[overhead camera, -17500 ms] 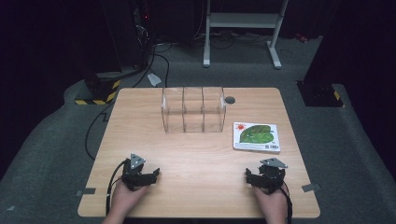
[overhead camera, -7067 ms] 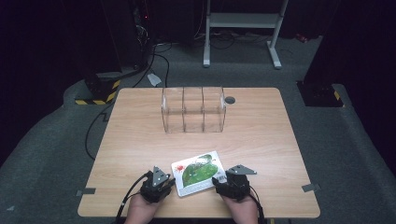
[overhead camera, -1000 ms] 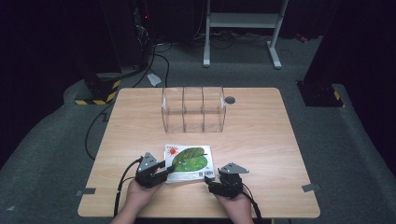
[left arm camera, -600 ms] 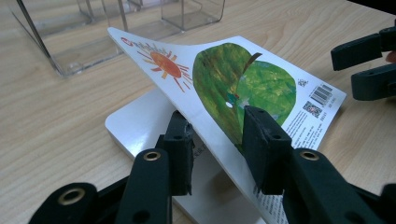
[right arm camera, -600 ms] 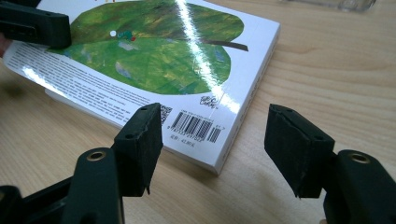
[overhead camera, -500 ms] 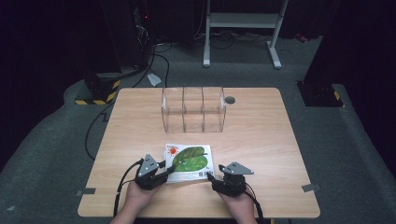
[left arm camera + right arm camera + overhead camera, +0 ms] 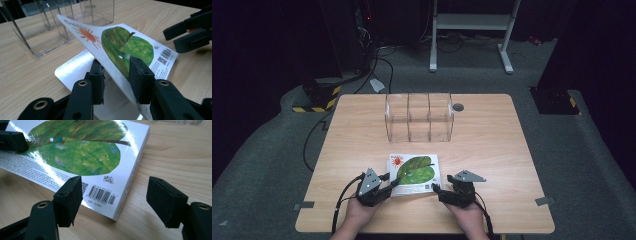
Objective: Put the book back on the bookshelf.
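A thin picture book (image 7: 414, 172) with a green leaf on its cover lies on the table (image 7: 492, 150) near the front edge. My left gripper (image 7: 391, 184) is at its left side. In the left gripper view the raised cover (image 7: 125, 45) runs slantwise between the jaws of the left gripper (image 7: 117, 72), one pad under it and one on top, above a white inner page (image 7: 75, 72). My right gripper (image 7: 435, 189) sits at the book's front right corner. Its jaws have just been opening. The right gripper (image 7: 115, 197) now straddles the barcode corner of the book (image 7: 87, 152) without touching it.
A clear plastic organiser (image 7: 419, 117) with three compartments stands upright behind the book, towards the far edge. A small dark disc (image 7: 458, 107) lies to its right. Bare wood stretches to either side of the book. Cables trail from both grippers over the front edge.
The right gripper has edged slightly to the right of the book's corner. The book and the left gripper stay where they were.
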Demonstrator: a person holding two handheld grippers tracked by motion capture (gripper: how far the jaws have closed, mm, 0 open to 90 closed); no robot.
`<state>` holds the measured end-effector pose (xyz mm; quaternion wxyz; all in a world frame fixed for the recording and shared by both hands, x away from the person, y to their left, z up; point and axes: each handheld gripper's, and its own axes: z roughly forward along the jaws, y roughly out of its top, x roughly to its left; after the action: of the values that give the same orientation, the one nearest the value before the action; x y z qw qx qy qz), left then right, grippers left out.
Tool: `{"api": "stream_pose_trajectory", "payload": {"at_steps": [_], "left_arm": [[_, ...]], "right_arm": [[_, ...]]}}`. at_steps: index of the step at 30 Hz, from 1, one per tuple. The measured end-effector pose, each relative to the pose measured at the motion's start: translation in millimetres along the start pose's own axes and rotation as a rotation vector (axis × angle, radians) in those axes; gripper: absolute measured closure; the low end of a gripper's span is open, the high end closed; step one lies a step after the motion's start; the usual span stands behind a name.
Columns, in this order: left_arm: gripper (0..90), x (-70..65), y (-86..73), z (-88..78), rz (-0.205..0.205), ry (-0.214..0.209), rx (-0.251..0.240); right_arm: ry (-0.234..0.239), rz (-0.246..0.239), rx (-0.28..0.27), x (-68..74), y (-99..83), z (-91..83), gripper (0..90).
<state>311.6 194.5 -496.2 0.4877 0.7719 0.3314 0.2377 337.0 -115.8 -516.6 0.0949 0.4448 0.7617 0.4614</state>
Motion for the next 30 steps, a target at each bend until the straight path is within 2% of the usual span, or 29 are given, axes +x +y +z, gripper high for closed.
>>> {"api": "stream_pose_trajectory", "payload": {"at_steps": [7,11,17,24,30], "left_arm": [[65.4,-3.1,-0.3,-2.1,0.038,0.007,-0.020],[66.4,-5.6,1.1,-4.6,0.036,0.001,-0.030],[67.5,-13.0,2.1,-9.7,0.062,0.011,-0.050],[67.9,-17.4,1.4,-12.7,0.085,0.021,-0.064],[69.1,-20.2,-1.1,-16.0,0.104,0.012,-0.068]], "right_arm": [[0.020,0.031,0.014,-4.8,6.4,6.8,21.3],[0.034,0.025,-0.002,-5.4,8.7,6.7,21.9],[0.060,0.025,0.002,-3.8,9.6,7.2,22.8],[0.118,0.034,0.011,-2.0,13.1,14.6,22.5],[0.119,0.057,0.009,-2.5,15.1,17.4,21.6]]}}
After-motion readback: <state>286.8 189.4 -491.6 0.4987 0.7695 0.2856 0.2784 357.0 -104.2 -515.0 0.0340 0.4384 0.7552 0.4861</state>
